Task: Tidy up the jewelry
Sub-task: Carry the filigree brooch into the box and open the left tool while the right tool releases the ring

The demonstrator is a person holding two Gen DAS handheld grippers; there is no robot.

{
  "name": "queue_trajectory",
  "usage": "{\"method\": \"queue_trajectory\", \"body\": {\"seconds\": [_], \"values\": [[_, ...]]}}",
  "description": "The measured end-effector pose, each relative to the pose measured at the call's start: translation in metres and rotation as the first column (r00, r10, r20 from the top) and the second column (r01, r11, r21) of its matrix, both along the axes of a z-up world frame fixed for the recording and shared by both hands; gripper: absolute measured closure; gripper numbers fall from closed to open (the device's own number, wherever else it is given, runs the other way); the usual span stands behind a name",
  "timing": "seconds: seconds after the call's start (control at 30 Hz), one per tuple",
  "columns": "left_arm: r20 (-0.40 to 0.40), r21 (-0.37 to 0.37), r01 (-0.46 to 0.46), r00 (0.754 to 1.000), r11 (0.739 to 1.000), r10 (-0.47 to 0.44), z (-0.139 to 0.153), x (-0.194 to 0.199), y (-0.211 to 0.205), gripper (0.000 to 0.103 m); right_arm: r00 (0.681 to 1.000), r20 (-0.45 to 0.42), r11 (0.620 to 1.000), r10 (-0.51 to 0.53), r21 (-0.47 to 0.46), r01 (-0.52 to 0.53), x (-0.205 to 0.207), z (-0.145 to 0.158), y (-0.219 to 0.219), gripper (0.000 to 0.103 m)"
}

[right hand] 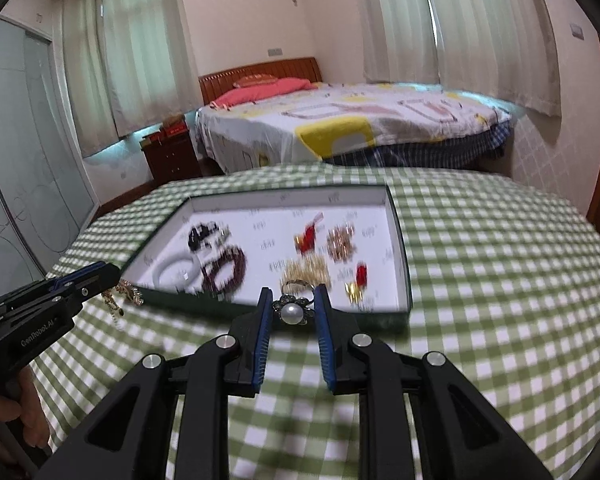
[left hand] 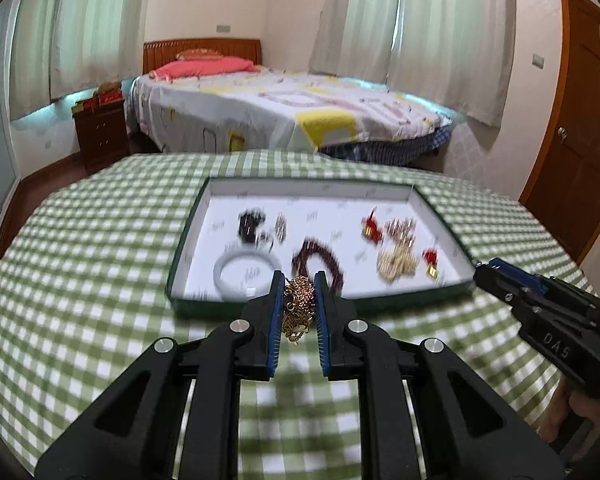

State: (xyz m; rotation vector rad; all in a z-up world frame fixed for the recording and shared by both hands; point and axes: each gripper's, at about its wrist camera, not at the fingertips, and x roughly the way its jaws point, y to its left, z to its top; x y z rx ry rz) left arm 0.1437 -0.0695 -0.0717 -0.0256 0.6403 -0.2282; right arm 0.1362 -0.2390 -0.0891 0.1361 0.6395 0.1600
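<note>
Above the checked tablecloth (left hand: 100, 280), short of the tray (left hand: 188, 236), a gold chain (left hand: 298, 304) is pinched in the left gripper (left hand: 298, 280) and a pearl ring (right hand: 293, 312) in the right gripper (right hand: 292, 296). Dangling chain loops could be snagged on the tray rim, and the ring could be lost from its shallow hold.

Only two pieces of lettering could be read, both on the black bodies of the tools. In the left wrist view, the side of the right claw (left hand: 485, 268), which reached in from the right of the left claw, carried the pale embossed letters "DAS". In the right wrist view, the side of the left claw (right hand: 112, 270), reaching in from the left of the right claw, bore the white brand "GenRobot.AI". The small grey marks printed across the white lining of the tray (right hand: 403, 264) ahead of the claws were too blurred to read.
</note>
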Motion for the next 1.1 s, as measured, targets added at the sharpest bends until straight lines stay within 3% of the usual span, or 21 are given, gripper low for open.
{"method": "queue_trajectory", "body": {"seconds": [0.3, 0.53, 1.1], "values": [[0.068, -0.017, 0.025, 0.997, 1.000, -0.024, 0.025, 0.053, -0.020, 0.088, 0.997, 0.078, 1.000, 0.020, -0.025, -0.018, 0.042, 0.029, 0.009, 0.081], [0.060, -0.021, 0.022, 0.998, 1.000, -0.021, 0.014, 0.096, -0.033, 0.088, 0.996, 0.092, 1.000, 0.016, -0.020, -0.014, 0.083, 0.028, 0.007, 0.081], [-0.140, 0.037, -0.021, 0.990, 0.999, 0.026, -0.056, 0.183, -0.039, 0.088, 0.998, -0.045, 0.998, 0.047, -0.036, -0.049, 0.159, -0.028, 0.027, 0.081]]}}
